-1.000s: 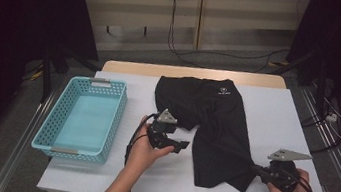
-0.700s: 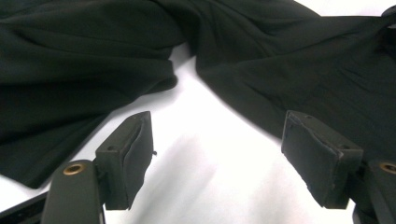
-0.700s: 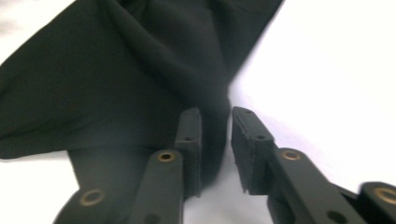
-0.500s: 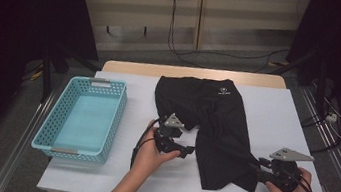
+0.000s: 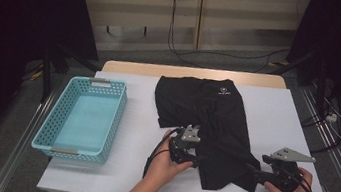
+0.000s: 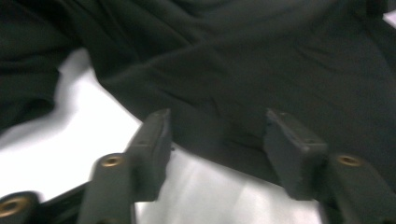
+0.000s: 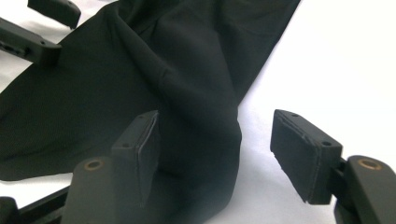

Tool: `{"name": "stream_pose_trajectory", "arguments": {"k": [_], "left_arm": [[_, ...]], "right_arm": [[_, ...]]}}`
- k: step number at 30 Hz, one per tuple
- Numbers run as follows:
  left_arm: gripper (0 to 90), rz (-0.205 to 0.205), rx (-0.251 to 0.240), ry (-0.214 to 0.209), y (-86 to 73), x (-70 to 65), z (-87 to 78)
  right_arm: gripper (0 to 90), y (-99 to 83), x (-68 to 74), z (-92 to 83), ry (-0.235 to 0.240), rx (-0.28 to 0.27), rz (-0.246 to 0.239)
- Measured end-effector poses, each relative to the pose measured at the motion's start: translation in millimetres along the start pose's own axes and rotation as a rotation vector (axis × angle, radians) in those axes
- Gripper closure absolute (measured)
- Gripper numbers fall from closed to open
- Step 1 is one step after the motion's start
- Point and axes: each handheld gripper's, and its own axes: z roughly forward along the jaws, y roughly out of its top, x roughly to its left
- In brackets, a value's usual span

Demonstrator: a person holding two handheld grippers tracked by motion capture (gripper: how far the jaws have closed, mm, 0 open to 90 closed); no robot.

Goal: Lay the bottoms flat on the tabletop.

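A black garment (image 5: 207,106) with a small white logo lies crumpled on the white table (image 5: 281,116). My left gripper (image 5: 199,157) sits at the cloth's lower left edge. In the left gripper view its jaws (image 6: 217,128) have just been closing, and they straddle the hem (image 6: 224,93) with neither pad pressing on it. My right gripper (image 5: 253,173) is at the lower right corner of the cloth. Its jaws (image 7: 215,128) have just been opening. A fold of cloth (image 7: 196,116) leans on one pad (image 7: 142,140) while the other pad (image 7: 299,149) stands apart from it.
A light blue plastic basket (image 5: 75,151) stands empty on the left of the table. Bare white tabletop lies right of the garment. Dark floor, cables and rails run around the table's edges.
My left gripper has slid right and down onto the garment's left edge. My right gripper has let go of the cloth corner, which has settled flatter on the table.
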Motion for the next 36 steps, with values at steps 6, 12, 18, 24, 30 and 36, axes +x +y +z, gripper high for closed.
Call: {"name": "stream_pose_trajectory", "arguments": {"k": [6,12,18,24,30,36], "left_arm": [[75.7,-0.035,0.002,-0.018,-0.9,-0.7,-3.0],[87.6,-0.057,0.019,-0.035,2.1,0.8,-3.6],[87.6,-0.100,-0.005,0.005,-0.9,20.6,-14.8],[84.3,-0.102,-0.003,-0.002,-1.5,22.9,-16.8],[54.9,-0.067,-0.025,-0.006,2.8,21.7,-18.7],[32.0,-0.077,-0.030,0.015,4.3,29.1,-28.7]], "right_arm": [[33.4,0.4,0.8,-0.9,0.005,0.000,0.002],[35.0,1.2,1.4,-2.1,0.010,0.001,0.001],[36.5,1.0,2.1,-4.7,0.015,0.005,-0.002],[40.3,1.4,7.6,-3.6,0.033,0.020,-0.015],[43.3,3.2,14.8,-4.5,0.053,0.019,-0.026],[39.2,3.8,25.4,1.5,0.109,0.003,-0.069]]}}
